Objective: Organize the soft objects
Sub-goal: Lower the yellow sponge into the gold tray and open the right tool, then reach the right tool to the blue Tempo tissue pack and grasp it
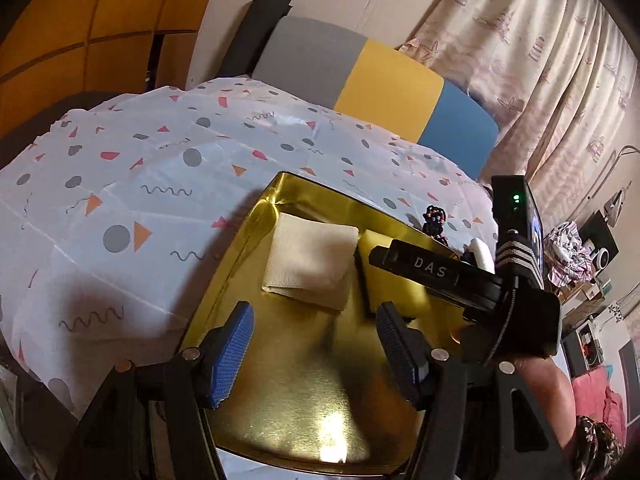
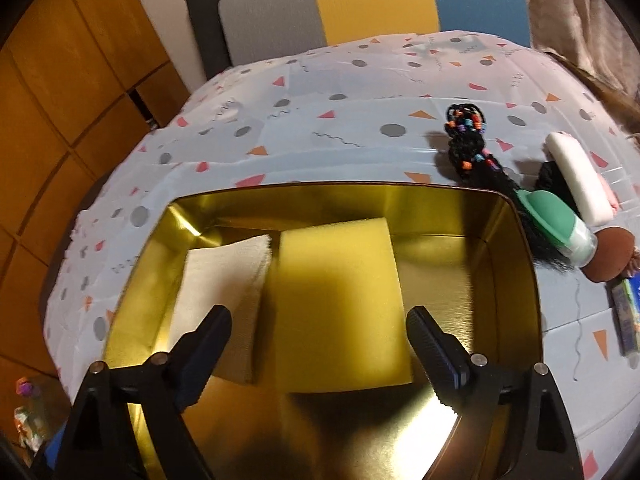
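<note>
My right tool (image 2: 318,344) stands apart above the yellow sponge (image 2: 340,304), which lies flat beside the folded napkin (image 2: 224,276) in the gold tin (image 2: 516,240); my left tool (image 1: 314,344) also hangs apart, empty, leaving room for the next things.

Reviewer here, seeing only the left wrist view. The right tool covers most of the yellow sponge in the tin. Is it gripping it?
Observer: No. The right tool stands open astride the yellow sponge, which lies flat in the gold tin.
Operator: What lies past its right side?
Observer: What looks like a doll with black beaded braids and a green hat, on the tablecloth.
Operator: Anything else there?
Observer: A white oblong pad resting by the hat.
</note>
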A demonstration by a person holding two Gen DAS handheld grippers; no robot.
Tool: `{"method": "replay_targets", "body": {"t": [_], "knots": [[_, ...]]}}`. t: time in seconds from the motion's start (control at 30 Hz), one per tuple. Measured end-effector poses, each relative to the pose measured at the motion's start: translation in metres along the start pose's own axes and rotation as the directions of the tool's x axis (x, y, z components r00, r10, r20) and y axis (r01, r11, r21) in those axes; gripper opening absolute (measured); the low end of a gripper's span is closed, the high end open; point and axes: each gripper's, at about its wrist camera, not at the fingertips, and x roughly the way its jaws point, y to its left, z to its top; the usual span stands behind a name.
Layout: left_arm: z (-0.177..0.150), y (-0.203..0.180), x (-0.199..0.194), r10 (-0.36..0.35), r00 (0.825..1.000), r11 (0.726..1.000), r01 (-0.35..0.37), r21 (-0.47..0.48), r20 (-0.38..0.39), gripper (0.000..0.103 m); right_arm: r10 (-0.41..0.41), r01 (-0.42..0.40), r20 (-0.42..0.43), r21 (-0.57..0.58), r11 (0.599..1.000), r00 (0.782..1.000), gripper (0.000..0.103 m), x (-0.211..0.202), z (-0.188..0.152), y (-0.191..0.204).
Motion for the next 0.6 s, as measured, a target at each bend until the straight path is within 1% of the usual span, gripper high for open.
{"method": "replay_targets", "body": {"t": [0.07,0.17,0.37,0.43,0.6], "knots": [[-0.001,-0.002,0.001,-0.017,1.000,1.000,0.017,0.005,-0.003,0.064,0.010,-0.010,0.012,-0.012,1.000,1.000,0.090,-0.007,-0.001,0.001],[-0.004,-0.005,0.002,-0.048,0.999,0.999,0.048,0.003,-0.013,0.064,0.030,-0.029,0.035,-0.023,0.999,0.999,0.095,-0.021,-0.004,-0.001],[-0.011,-0.017,0.000,-0.060,0.998,0.997,0.061,0.036,-0.017,0.064,0.055,-0.053,0.041,-0.041,0.998,0.998,0.095,-0.042,-0.012,-0.008],[-0.013,-0.020,0.001,-0.086,0.996,0.995,0.087,0.044,-0.026,0.064,0.059,-0.057,0.048,-0.054,0.997,0.997,0.095,-0.052,-0.016,-0.011],[-0.021,-0.033,0.004,-0.154,0.986,0.985,0.158,0.070,-0.060,0.064,0.019,-0.011,0.073,-0.103,0.995,0.997,0.095,-0.074,-0.023,-0.027]]}}
